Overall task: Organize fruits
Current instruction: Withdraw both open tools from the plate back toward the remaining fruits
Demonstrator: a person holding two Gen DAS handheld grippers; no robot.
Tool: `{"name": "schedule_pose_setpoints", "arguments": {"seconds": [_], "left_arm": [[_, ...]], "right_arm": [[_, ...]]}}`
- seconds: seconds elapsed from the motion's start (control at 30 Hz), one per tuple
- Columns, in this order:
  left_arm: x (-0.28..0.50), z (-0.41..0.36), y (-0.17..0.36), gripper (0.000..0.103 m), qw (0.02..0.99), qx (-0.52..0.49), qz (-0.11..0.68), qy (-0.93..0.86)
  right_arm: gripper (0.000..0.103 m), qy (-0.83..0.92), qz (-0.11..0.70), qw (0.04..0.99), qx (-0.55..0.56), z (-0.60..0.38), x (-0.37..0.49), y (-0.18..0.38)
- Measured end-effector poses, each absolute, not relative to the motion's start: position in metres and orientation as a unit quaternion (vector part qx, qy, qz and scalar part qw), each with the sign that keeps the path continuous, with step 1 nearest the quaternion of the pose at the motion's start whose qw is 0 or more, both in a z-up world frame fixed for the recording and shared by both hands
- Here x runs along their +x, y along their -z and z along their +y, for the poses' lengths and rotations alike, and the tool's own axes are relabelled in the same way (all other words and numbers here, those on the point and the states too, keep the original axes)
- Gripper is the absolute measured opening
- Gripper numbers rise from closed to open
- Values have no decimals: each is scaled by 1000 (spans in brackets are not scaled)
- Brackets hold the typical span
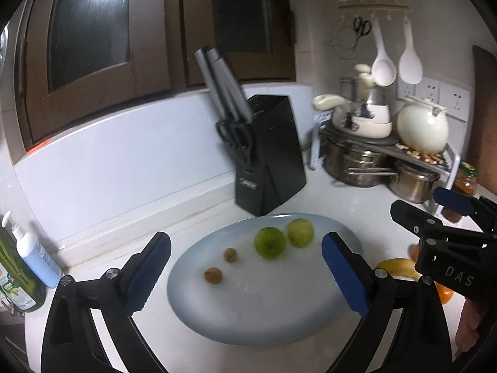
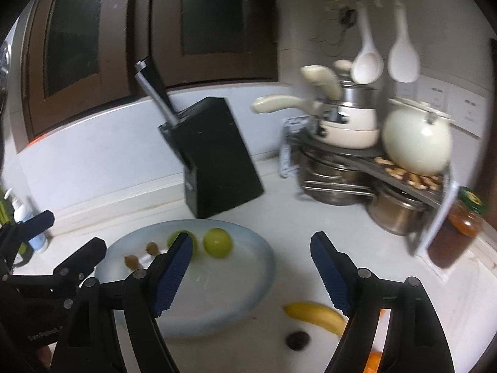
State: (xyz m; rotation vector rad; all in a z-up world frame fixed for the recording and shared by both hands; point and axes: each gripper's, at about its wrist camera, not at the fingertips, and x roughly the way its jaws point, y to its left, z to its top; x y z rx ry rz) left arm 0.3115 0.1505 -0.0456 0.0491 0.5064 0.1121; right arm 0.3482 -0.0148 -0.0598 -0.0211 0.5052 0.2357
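Observation:
A pale blue oval plate (image 1: 248, 310) (image 2: 223, 295) lies on the white counter. On it sit two green apples (image 1: 269, 242) (image 1: 300, 232) (image 2: 217, 243) and two small brown fruits (image 1: 213, 275) (image 1: 230, 255) (image 2: 131, 261). A banana (image 1: 399, 268) (image 2: 316, 312), an orange (image 1: 444, 292) (image 2: 374, 360) and a small dark fruit (image 2: 297, 340) lie on the counter right of the plate. My left gripper (image 1: 245, 273) is open and empty above the plate. My right gripper (image 2: 251, 275) is open and empty over the plate's right edge; it also shows in the left wrist view (image 1: 435, 214).
A black knife block (image 1: 267, 155) (image 2: 214, 155) stands behind the plate. A rack with steel pots (image 1: 382, 168) (image 2: 372, 192) and a cream kettle (image 1: 422, 127) fills the right corner. A honey jar (image 2: 467, 217) stands right. Soap bottles (image 1: 34, 258) stand left.

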Motion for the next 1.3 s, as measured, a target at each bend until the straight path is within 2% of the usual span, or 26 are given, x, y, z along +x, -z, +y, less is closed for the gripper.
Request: {"name": "schedule_pose_setpoints", "arguments": {"seconds": [0.2, 0.73, 0.97, 1.3], "left_arm": [[298, 123, 37, 99, 970, 29, 238, -32], [278, 55, 28, 100, 971, 57, 229, 28], [277, 34, 34, 103, 966, 46, 248, 55], [271, 15, 47, 103, 962, 67, 252, 75]], "right_arm": [[83, -69, 245, 967, 1, -47, 324, 54], [83, 25, 220, 975, 22, -123, 272, 44], [83, 78, 213, 973, 28, -150, 253, 44], [83, 104, 252, 961, 35, -170, 240, 66]]}}
